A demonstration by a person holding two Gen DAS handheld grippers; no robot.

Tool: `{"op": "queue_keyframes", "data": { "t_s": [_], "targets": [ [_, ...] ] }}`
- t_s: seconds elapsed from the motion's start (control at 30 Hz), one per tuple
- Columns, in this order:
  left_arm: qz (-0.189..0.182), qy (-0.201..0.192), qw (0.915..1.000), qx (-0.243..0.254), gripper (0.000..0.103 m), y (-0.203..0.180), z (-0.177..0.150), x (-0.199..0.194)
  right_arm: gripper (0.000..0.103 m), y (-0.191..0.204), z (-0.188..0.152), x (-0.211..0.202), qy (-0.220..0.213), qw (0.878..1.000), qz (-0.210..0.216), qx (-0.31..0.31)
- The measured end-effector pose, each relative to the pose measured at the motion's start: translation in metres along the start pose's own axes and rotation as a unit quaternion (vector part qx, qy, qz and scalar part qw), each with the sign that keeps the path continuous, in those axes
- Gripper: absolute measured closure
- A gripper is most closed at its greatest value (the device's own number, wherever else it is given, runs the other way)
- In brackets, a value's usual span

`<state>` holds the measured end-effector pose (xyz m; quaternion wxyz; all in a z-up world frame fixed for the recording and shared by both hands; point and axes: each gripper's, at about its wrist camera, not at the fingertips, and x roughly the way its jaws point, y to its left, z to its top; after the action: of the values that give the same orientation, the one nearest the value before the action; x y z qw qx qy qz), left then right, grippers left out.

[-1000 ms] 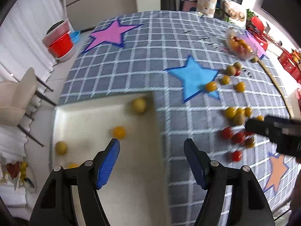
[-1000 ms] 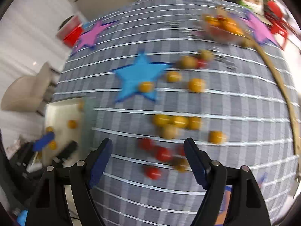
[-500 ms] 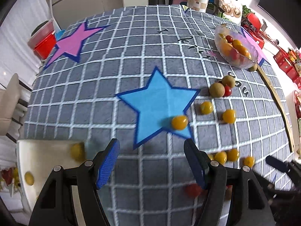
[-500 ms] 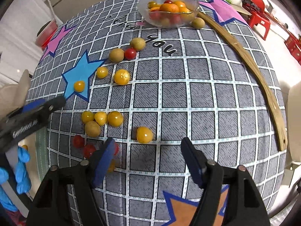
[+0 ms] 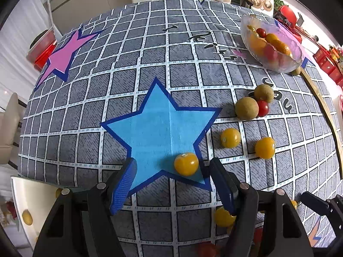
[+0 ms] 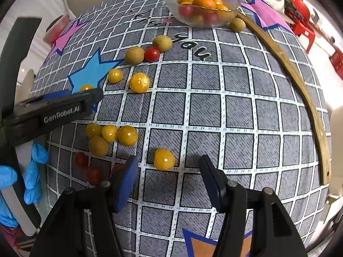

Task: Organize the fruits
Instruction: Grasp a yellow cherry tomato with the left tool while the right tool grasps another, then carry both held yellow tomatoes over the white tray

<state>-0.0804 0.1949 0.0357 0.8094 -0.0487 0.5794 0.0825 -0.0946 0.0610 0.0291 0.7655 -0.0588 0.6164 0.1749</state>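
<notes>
Small yellow, brown and red fruits lie scattered on a grey checked tablecloth (image 5: pixel 193 79). My left gripper (image 5: pixel 172 177) is open and points down at a blue star patch (image 5: pixel 163 128). A yellow fruit (image 5: pixel 186 163) sits on the star between its blue pads, nearer the right pad and touching neither. My right gripper (image 6: pixel 169 171) straddles another yellow fruit (image 6: pixel 164 159). Its jaws are closing, with gaps still showing on both sides of the fruit. A glass bowl (image 6: pixel 231 15) at the far side holds more fruit.
A white tray (image 5: pixel 27 192) with a few yellow fruits sits at the table's near left corner. A cluster of yellow fruits (image 6: pixel 111 133) and red tomatoes (image 6: pixel 81 160) lies left of the right gripper. A curved wooden strip (image 6: pixel 300 81) runs along the right edge. A blue-gloved hand (image 6: pixel 32 171) holds the left tool.
The left gripper has swung from over the white tray to the blue star and come lower. The right gripper has sunk toward the lone yellow fruit and its jaws have narrowed.
</notes>
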Motion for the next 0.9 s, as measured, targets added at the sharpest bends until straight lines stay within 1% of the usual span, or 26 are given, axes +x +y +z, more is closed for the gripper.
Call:
{"op": "queue_keyframes", "data": {
  "t_s": [0.03, 0.07, 0.13, 0.17, 0.2, 0.23, 0.27, 0.3, 0.37, 0.43, 0.5, 0.6, 0.8, 0.9],
  "targets": [
    [0.002, 0.000, 1.0000, 0.001, 0.033, 0.000, 0.001, 0.001, 0.040, 0.003, 0.000, 0.001, -0.001, 1.000, -0.005, -0.006],
    [0.001, -0.001, 1.0000, 0.002, 0.036, 0.000, 0.001, 0.000, 0.043, 0.006, 0.000, 0.001, -0.001, 1.000, -0.010, -0.010],
    [-0.006, -0.002, 1.0000, 0.003, 0.049, -0.002, 0.002, 0.000, 0.050, 0.011, 0.000, 0.002, -0.003, 1.000, -0.016, -0.020],
    [-0.007, -0.002, 1.0000, 0.004, 0.051, -0.006, 0.002, -0.002, 0.056, 0.013, 0.000, 0.002, -0.003, 1.000, -0.020, -0.024],
    [-0.008, -0.003, 0.9999, 0.008, 0.058, -0.008, 0.001, -0.002, 0.060, 0.017, 0.001, 0.003, -0.003, 0.999, -0.025, -0.031],
    [-0.012, -0.004, 0.9999, 0.010, 0.069, -0.011, 0.001, -0.004, 0.062, 0.019, 0.001, 0.003, -0.003, 0.999, -0.030, -0.036],
    [-0.018, -0.003, 0.9998, 0.013, 0.073, -0.013, 0.000, -0.004, 0.068, 0.020, 0.002, 0.003, -0.004, 0.999, -0.033, -0.039],
    [-0.020, -0.003, 0.9997, 0.015, 0.081, -0.015, 0.000, -0.005, 0.075, 0.019, 0.003, 0.003, -0.004, 0.999, -0.034, -0.040],
    [-0.023, -0.002, 0.9996, 0.018, 0.081, -0.016, -0.002, -0.006, 0.081, 0.016, 0.004, 0.002, -0.003, 0.999, -0.028, -0.037],
    [-0.038, 0.002, 0.9993, 0.009, 0.081, -0.013, -0.004, -0.008, 0.082, 0.009, 0.005, 0.001, 0.000, 1.000, -0.009, -0.025],
    [-0.052, 0.000, 0.9986, -0.002, 0.081, -0.007, -0.007, -0.014, 0.082, -0.001, 0.002, -0.002, 0.001, 1.000, 0.021, -0.004],
    [-0.062, -0.004, 0.9981, -0.007, 0.081, 0.002, -0.014, -0.024, 0.082, -0.011, 0.000, -0.008, 0.000, 0.999, 0.049, 0.017],
    [-0.064, -0.010, 0.9978, -0.013, 0.081, 0.014, -0.031, -0.046, 0.081, -0.017, -0.011, -0.019, 0.006, 0.997, 0.068, 0.030],
    [-0.064, -0.011, 0.9977, -0.018, 0.081, 0.021, -0.041, -0.055, 0.081, -0.021, -0.018, -0.025, 0.006, 0.997, 0.068, 0.034]
  ]
}}
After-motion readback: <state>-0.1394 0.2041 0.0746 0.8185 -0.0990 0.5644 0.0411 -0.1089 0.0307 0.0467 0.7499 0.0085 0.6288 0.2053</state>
